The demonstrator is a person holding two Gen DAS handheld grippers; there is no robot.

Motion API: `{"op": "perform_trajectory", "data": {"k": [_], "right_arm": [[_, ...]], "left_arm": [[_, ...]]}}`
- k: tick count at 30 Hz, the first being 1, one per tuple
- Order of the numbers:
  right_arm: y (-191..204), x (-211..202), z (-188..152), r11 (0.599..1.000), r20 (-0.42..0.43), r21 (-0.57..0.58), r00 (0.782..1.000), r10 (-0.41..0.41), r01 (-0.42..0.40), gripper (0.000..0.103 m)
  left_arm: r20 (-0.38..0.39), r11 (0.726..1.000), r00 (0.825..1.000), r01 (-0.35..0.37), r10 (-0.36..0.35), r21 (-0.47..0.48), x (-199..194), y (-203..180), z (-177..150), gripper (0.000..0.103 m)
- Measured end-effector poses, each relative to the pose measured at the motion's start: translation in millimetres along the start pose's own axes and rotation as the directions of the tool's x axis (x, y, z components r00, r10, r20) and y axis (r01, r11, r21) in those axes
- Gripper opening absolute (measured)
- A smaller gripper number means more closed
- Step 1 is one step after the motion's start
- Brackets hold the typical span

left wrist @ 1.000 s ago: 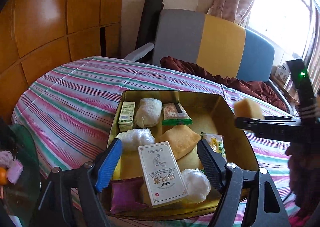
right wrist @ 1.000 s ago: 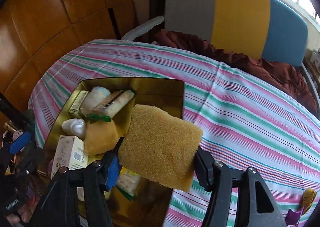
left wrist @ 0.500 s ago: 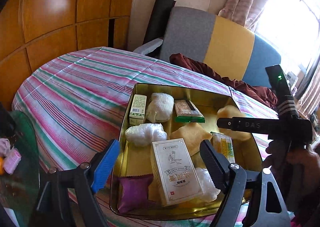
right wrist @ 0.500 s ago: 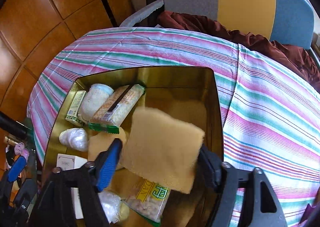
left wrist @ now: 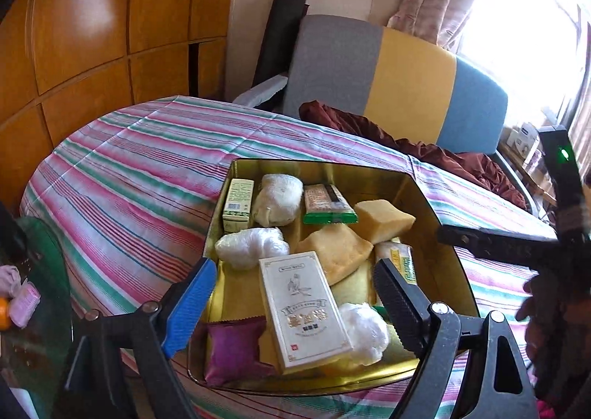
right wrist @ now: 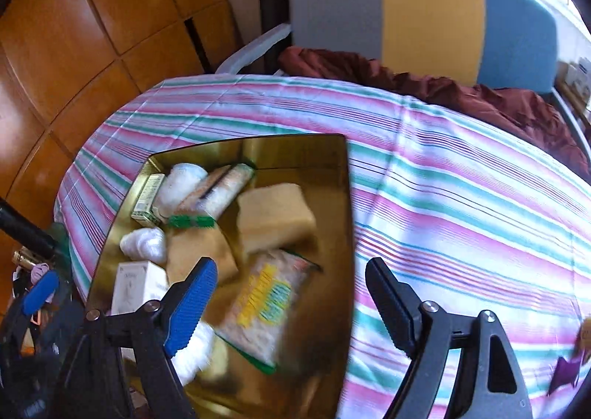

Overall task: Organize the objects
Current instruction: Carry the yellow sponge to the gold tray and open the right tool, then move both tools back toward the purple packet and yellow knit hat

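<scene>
Right gripper (right wrist: 286,304), jaws spread and empty, hangs over the right rim of the gold rectangular metal tin (right wrist: 345,219), inside which the tan rectangular sponge (right wrist: 275,215) lies at the far right, beside the green-edged snack packet (left wrist: 328,204); left gripper (left wrist: 295,299) likewise gapes empty above the white printed carton (left wrist: 303,310).

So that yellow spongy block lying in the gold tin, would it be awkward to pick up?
Probably not. The sponge block looks porous and soft, so it would likely squash between the jaws rather than slip. It seems light for its size. It leans on other items in the gold tin, so a push might tip it.
</scene>
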State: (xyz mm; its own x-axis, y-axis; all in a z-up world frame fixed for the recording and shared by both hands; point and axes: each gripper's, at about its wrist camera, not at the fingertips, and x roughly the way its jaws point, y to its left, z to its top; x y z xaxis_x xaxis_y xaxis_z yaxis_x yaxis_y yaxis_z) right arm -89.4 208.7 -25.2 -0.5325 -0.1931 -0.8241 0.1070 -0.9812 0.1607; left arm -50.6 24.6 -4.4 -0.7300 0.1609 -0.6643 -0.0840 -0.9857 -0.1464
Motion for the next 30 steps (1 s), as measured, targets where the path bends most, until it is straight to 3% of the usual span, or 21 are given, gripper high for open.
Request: {"op": "perform_trajectory", "data": {"k": [11, 17, 24, 30], "right_arm": [[-83.4, -51.4, -50.8, 0.982, 0.032, 0.150, 0.993, -0.117, 0.111, 0.084], [-148.6, -83.3, -69.0, 0.946, 0.043, 0.279, 0.982, -0.182, 0.163, 0.084], [-230.8, -128.2, -89.0, 0.856, 0.073, 0.470, 0.957, -0.280, 0.214, 0.084], [-303.1, -160.5, -113.1, 0.718, 0.108, 0.676, 0.941, -0.321, 0.167, 0.084]], "left_arm": [[-0.004, 0.996, 1.000, 0.024, -0.024, 0.083, -4.6, -32.1, -3.0, 0.087], [-0.007, 0.989, 0.999, 0.052, -0.052, 0.141, -7.0, -57.0, -4.5, 0.087], [-0.024, 0.969, 0.996, 0.093, -0.090, 0.229, -6.1, -97.0, -8.9, 0.087], [-0.045, 0.940, 0.991, 0.137, -0.130, 0.313, -1.8, -136.5, -11.1, 0.088]]}}
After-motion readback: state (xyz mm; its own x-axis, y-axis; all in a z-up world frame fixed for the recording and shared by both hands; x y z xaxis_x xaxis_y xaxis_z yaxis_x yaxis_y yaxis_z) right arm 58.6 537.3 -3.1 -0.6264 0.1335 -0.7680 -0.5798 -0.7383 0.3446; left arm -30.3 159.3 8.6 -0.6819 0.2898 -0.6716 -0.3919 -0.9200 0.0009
